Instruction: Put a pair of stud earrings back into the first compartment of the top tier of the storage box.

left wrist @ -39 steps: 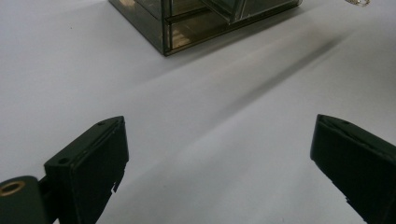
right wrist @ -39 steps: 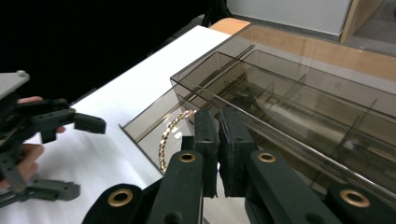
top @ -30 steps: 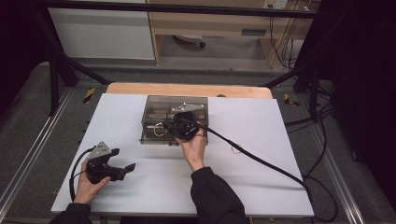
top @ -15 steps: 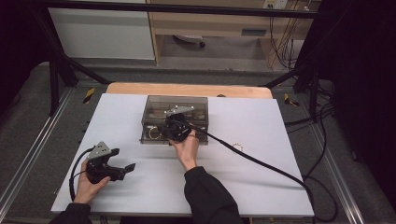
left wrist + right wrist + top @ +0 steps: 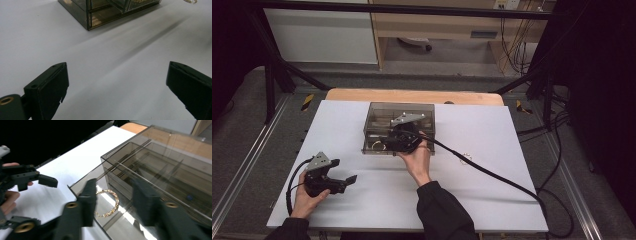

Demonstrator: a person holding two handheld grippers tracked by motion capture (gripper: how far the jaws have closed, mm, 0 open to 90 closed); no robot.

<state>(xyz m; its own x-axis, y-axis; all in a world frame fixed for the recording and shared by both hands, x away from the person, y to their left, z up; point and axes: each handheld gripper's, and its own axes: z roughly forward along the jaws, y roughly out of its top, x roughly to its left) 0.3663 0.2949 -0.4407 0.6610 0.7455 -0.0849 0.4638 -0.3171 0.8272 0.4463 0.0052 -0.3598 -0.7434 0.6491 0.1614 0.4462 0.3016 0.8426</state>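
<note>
A white sheet covers the table, wooden edge showing at the far side, dark floor and cables all around. On it stands one smoky transparent drawer box, with one drawer pulled out toward the person. The right gripper hangs over that drawer, and its jaws have just been opening; half a second ago they were clamped tight over the box. Now they stand apart with nothing pinched between them, and a gold bracelet lies loose on the drawer floor just below and between them. To me that reads as the bracelet having been dropped off, so the next thing would be pulling clear and pushing the drawer shut. The left gripper waits near the front left of the sheet, well apart from the box, jaws wide and empty. Counting up: two grippers, one box, one bracelet in the drawer, and one small ring lying on the sheet right of the box.
</note>
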